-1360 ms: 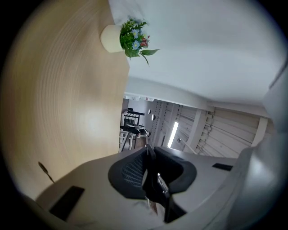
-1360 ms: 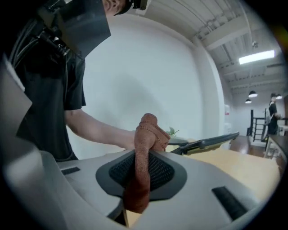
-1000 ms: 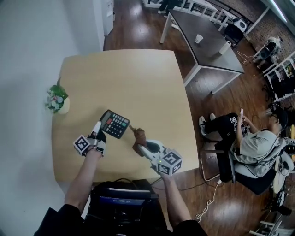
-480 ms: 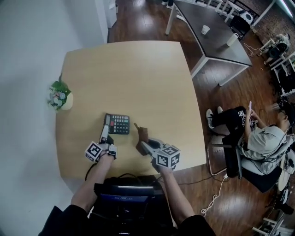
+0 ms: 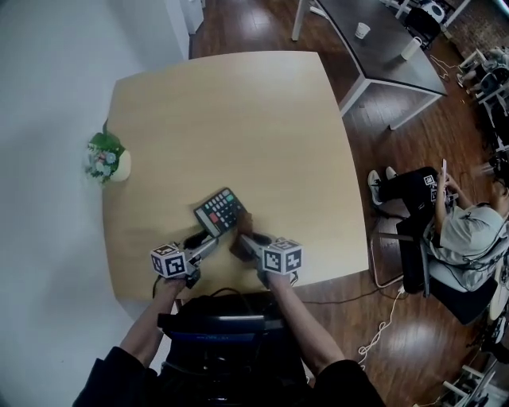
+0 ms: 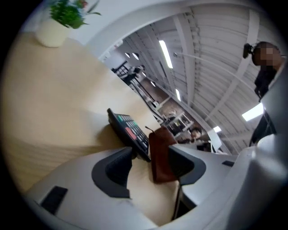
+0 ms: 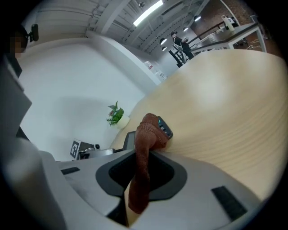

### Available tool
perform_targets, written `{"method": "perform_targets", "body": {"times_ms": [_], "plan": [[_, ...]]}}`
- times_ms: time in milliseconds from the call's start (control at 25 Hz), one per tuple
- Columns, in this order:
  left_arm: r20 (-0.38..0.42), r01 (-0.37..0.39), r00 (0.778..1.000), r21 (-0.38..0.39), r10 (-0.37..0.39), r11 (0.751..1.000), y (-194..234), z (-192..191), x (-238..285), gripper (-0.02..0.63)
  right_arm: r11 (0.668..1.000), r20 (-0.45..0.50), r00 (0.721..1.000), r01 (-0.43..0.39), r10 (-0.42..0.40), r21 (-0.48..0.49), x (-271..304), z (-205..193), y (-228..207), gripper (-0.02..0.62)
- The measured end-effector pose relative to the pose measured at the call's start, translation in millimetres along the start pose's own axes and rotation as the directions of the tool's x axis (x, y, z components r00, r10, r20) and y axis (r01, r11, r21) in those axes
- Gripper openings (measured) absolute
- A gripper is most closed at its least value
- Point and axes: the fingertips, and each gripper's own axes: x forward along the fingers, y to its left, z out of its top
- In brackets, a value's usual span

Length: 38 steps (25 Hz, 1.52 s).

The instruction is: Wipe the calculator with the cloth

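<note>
Pot [image 5: 119, 165] at the table's [image 5: 238, 111] left edge holds a small flowering plant, well apart from the work. Nearer, the left gripper [image 5: 205, 242] has just opened its jaws wide about the calculator's [image 5: 220, 211] near corner without pressing. It should steady that edge while the brown cloth [image 5: 239, 235], pinched in the right gripper [image 5: 248, 241] and touching the calculator, is dragged flat across the keys.

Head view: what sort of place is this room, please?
Probably a shared office or lab workspace. Beyond the light wooden table stands a dark desk with a paper cup on it. A person sits at the right, on a dark wood floor.
</note>
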Motion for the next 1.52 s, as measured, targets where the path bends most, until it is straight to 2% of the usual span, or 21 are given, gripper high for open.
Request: {"method": "perform_targets", "body": {"times_ms": [80, 200, 240, 280, 320, 360, 400, 480, 520, 560, 600, 640, 800, 880, 1000, 1120, 1200, 1240, 1360, 1440, 1520], "plan": [[-0.124, 0.042, 0.992, 0.12, -0.027, 0.992, -1.3, -9.6, -4.5, 0.241, 1.0, 0.015, 1.0, 0.014, -0.014, 0.002, -4.6, 3.0, -5.9, 0.065], [-0.201, 0.029, 0.979, 0.276, 0.028, 0.961, 12.9, 0.7, -22.6, 0.241, 0.999, 0.038, 0.999, 0.038, -0.038, 0.001, -19.2, 9.1, -15.4, 0.066], [-0.214, 0.004, 0.974, 0.359, 0.078, 0.934, 20.3, 8.8, -29.3, 0.234, 0.999, 0.048, 0.998, 0.046, -0.046, 0.002, -24.9, 11.4, -18.2, 0.064], [-0.223, -0.029, 0.963, 0.478, 0.153, 0.878, 28.0, 17.8, -35.0, 0.219, 0.999, 0.059, 0.997, 0.053, -0.054, 0.005, -30.4, 13.4, -20.7, 0.065], [-0.219, -0.059, 0.944, 0.627, 0.248, 0.777, 34.3, 26.8, -39.1, 0.218, 0.998, 0.07, 0.996, 0.061, -0.062, 0.011, -35.4, 14.7, -23.1, 0.066], [-0.196, -0.069, 0.918, 0.778, 0.345, 0.625, 38.3, 34.2, -40.6, 0.219, 0.998, 0.08, 0.994, 0.067, -0.069, 0.018, -39.6, 15.4, -25.2, 0.065], [-0.157, -0.049, 0.893, 0.898, 0.422, 0.437, 39.8, 38.6, -38.8, 0.222, 0.997, 0.089, 0.993, 0.073, -0.075, 0.027, -42.8, 15.7, -27.2, 0.064], [-0.092, 0.069, 0.873, 0.995, 0.479, 0.066, 33.1, 35.4, -25.3, 0.222, 0.996, 0.103, 0.991, 0.08, -0.084, 0.043, -46.6, 15.7, -29.8, 0.065], [-0.091, 0.14, 0.875, 0.988, 0.476, -0.067, 26.8, 28.4, -16.0, 0.222, 0.995, 0.108, 0.99, 0.083, -0.088, 0.048, -47.7, 15.8, -30.2, 0.065], [-0.103, 0.198, 0.875, 0.968, 0.472, -0.156, 21.3, 20.1, -7.2, 0.222, 0.995, 0.113, 0.989, 0.085, -0.09, 0.052, -48.5, 16.0, -30.0, 0.065], [-0.116, 0.237, 0.871, 0.95, 0.477, -0.204, 18.4, 13.2, 0.0, 0.222, 0.995, 0.118, 0.989, 0.086, -0.091, 0.053, -49.1, 16.6, -29.1, 0.066], [-0.119, 0.256, 0.863, 0.941, 0.49, -0.223, 18.8, 8.9, 5.5, 0.222, 0.995, 0.123, 0.988, 0.086, -0.092, 0.053, -49.8, 17.4, -27.9, 0.065], [-0.099, 0.253, 0.851, 0.938, 0.515, -0.238, 31.3, 0.2, 20.5, 0.161, 0.995, 0.143, 0.985, 0.088, -0.094, 0.047, -53.8, 20.7, -24.6, 0.065], [-0.088, 0.228, 0.862, 0.947, 0.499, -0.226, 24.5, -0.8, 23.8, 0.125, 0.995, 0.147, 0.984, 0.093, -0.095, 0.026, -55.9, 21.1, -24.4, 0.064], [-0.057, 0.132, 0.898, 0.981, 0.437, -0.145, -3.2, 15.4, 23.9, 0.055, 0.994, 0.159, 0.983, 0.096, -0.087, -0.055, -59.0, 29.1, -20.9, 0.064], [-0.02, 0.024, 0.923, 1.0, 0.385, -0.007, -32.3, 41.8, 20.5, 0.046, 0.98, 0.206, 0.978, 0.075, -0.037, -0.183, -64.8, 57.5, -3.6, 0.065], [0.001, -0.031, 0.935, 0.996, 0.354, 0.079, -50.5, 57.8, 14.6, 0.044, 0.952, 0.236, 0.969, 0.002, 0.074, -0.306, -69.0, 82.4, 31.7, 0.064], [0.01, -0.047, 0.941, 0.994, 0.338, 0.101, -58.4, 63.4, 11.0, 0.044, 0.925, 0.234, 0.96, -0.057, 0.154, -0.376, -70.9, 93.1, 57.6, 0.064], [0.022, -0.055, 0.959, 0.993, 0.284, 0.109, -82.9, 72.4, 0.5, 0.043, 0.804, 0.145, 0.918, -0.236, 0.368, -0.546, -69.6, 107.0, 133.2, 0.066], [0.023, -0.049, 0.969, 0.993, 0.245, 0.103, -100.3, 74.5, -6.2, 0.043, 0.737, 0.055, 0.906, -0.304, 0.419, -0.604, -62.5, 104.6, 156.8, 0.066], [0.028, -0.05, 0.977, 0.994, 0.212, 0.102, -115.4, 76.0, -12.8, 0.043, 0.714, 0.01, 0.904, -0.332, 0.428, -0.617, -59.4, 106.1, 157.6, 0.066]]}}
